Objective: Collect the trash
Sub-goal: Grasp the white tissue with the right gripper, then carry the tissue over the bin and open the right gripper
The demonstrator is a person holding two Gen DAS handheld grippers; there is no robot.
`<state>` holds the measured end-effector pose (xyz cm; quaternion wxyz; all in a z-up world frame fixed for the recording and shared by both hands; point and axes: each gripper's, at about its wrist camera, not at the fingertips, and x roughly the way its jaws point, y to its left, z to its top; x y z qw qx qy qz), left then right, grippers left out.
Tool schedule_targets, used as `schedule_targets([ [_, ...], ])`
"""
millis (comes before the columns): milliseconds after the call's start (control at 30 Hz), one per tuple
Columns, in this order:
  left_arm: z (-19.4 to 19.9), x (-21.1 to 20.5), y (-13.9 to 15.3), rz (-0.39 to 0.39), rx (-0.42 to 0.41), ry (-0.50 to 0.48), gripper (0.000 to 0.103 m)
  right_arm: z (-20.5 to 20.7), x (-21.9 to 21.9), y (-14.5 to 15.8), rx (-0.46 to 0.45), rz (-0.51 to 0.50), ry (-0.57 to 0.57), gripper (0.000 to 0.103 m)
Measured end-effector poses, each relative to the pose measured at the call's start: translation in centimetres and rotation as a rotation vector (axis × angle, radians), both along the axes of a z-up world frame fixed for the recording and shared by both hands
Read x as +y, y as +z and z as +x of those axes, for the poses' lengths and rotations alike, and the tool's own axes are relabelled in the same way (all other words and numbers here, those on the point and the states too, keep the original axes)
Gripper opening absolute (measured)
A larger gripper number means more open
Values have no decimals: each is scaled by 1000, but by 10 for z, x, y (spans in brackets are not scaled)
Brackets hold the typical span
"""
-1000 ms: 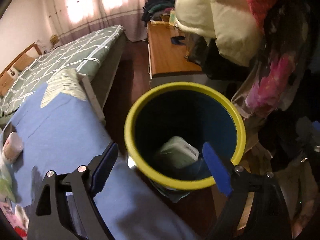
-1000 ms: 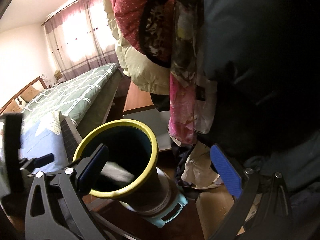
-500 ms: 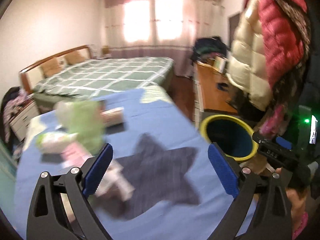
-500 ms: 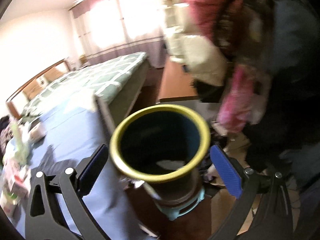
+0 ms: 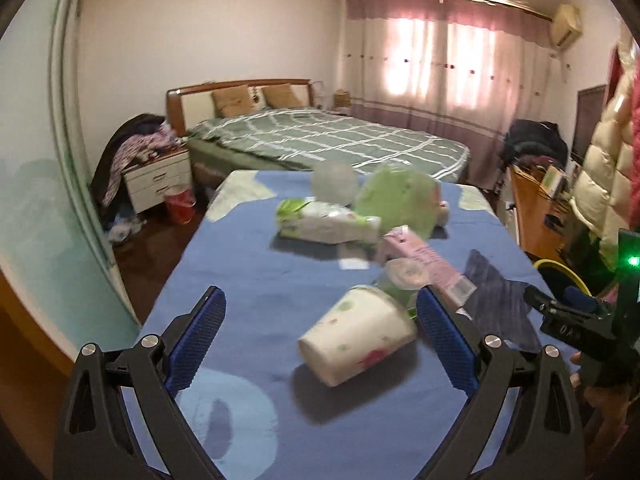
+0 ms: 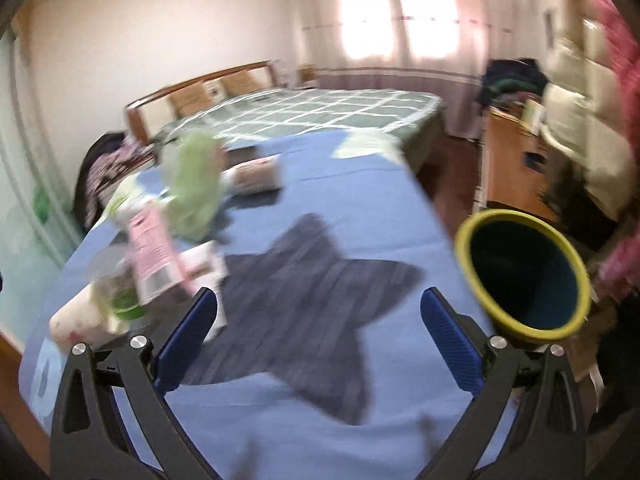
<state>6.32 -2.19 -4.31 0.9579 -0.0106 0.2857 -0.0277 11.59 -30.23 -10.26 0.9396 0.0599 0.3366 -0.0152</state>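
Several pieces of trash lie on the blue cloth [image 5: 248, 280]: a white paper cup [image 5: 356, 340] on its side, a pink carton [image 5: 428, 264], a green-and-white wipes pack [image 5: 326, 226], a green bag [image 5: 396, 200] and a clear cup [image 5: 334, 182]. My left gripper [image 5: 320, 332] is open just short of the paper cup, which lies nearer its right finger, with nothing held. My right gripper [image 6: 320, 328] is open and empty over a dark star patch [image 6: 316, 280]. The yellow-rimmed bin [image 6: 524, 276] stands to its right, the pink carton [image 6: 154, 252] and green bag [image 6: 196, 188] to its left.
A green checked bed [image 5: 328, 140] lies beyond the table, with a white nightstand [image 5: 156, 176] and red pail [image 5: 180, 202] at left. A wooden desk [image 6: 512, 168] and hanging coats [image 5: 604, 176] stand at right. The black body of the right-hand tool [image 5: 576, 328] shows at the left view's right edge.
Both views have swung left, away from the bin and onto the table. The left gripper, earlier over the bin's mouth, now faces the trash pile. The bin has slid to the right gripper's right.
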Motion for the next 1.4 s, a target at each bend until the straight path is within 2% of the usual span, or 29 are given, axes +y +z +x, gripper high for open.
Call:
schedule_targets([
  [133,1,11,-4,-21,3,2,95,15,21,-17,100,0,87,72],
  [200,2,12,-6,-28,5,-8,95,21,30,-28,146,-5,118,66],
  [300,0,8,-8,-30,14,-20,95,35,37,-39,201,16,169,61],
  [400,1,4,-11,-31,23,-28,95,39,47,-37,199,5,199,60],
  [467,3,3,-11,-32,26,-31,95,46,54,-39,215,-7,215,56],
  [567,5,1,-13,-31,33,-35,95,48,64,-40,210,-85,212,51],
  [900,9,-7,-18,-37,44,-47,95,50,79,-39,198,-105,276,3],
  [1067,9,-10,-18,-33,41,-46,95,48,68,-32,192,-6,283,2],
  [1200,9,-11,-19,-35,47,-49,95,34,53,-5,134,80,295,2],
  [1400,8,-17,-22,-31,53,-67,95,13,39,38,26,120,291,2],
])
